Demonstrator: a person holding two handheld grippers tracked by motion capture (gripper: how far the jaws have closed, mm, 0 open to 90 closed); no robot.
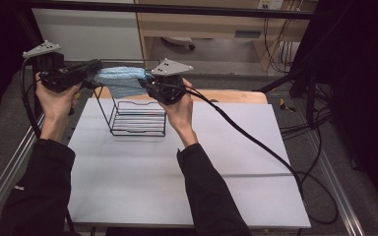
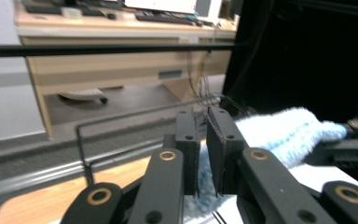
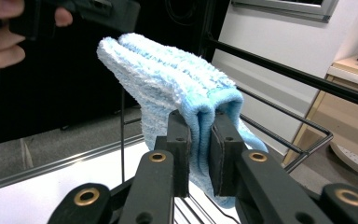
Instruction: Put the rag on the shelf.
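A light blue fluffy towel hangs stretched between my two grippers, above a black wire rack on the white table. My left gripper holds the towel's left end; in the left gripper view its jaws are shut on the towel. My right gripper pinches the right end. In the right gripper view the folded towel is clamped between the jaws, with the rack's wires behind it.
The rack stands at the table's far left. A wooden strip runs along the table's far edge. Black cables trail across the right side of the table. A desk stands beyond.
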